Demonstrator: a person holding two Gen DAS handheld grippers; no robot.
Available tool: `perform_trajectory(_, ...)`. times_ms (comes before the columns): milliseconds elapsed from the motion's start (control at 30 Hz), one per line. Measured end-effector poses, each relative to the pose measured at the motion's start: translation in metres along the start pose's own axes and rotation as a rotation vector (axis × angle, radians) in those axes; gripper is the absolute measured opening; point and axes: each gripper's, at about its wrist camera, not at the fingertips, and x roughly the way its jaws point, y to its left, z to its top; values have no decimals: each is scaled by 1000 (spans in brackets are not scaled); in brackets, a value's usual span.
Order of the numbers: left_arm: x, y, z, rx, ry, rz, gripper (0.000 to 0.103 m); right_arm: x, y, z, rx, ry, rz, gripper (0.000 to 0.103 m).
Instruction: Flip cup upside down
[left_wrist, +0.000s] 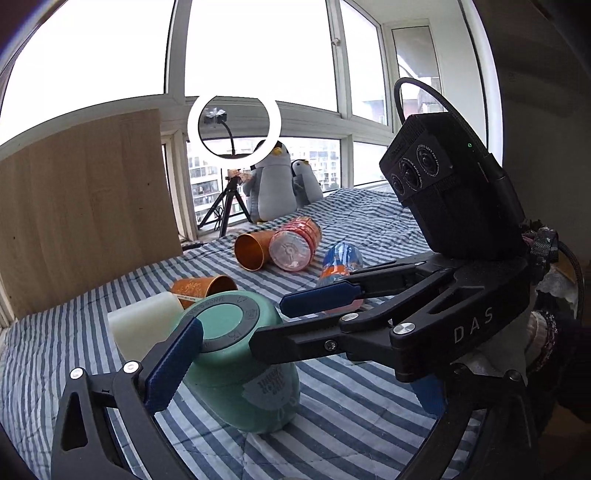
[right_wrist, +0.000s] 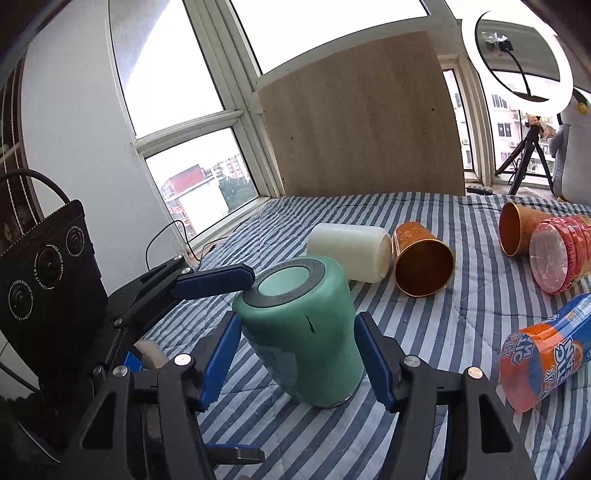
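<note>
The right gripper (right_wrist: 295, 354) closes its blue pads on the green cup (right_wrist: 301, 332), which stands upside down, base ring up, on the striped bedspread (right_wrist: 424, 369). The left gripper (right_wrist: 216, 282) is spread wide beside the cup's base, apparently not touching. Its body reads "DAS"; the cup's label is unreadable.
</note>
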Motion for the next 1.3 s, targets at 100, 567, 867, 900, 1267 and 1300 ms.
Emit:
perform_trajectory(100,0,1,2,-17,-6,-19,102,-6,-13,0,70,-29,-3,61)
perform_trajectory(567,-16,4,-8,-17,16,-31,101,-18,-22,23,149,-97,-73,62)
perform_trajectory(867,-60,68,-36,-214,56,97,101,-7,-14,5,88,-24,-138,62)
perform_trajectory(900,-62,73,-40,-224,59,117,101,-5,-13,2,83,-11,-158,62)
perform_trajectory(1267,-62,83,-47,-234,14,247,102,1,11,-13,-38,-92,-339,77)
perform_trajectory(1300,-60,83,-46,-239,16,252,102,3,11,-13,-39,-86,-338,77)
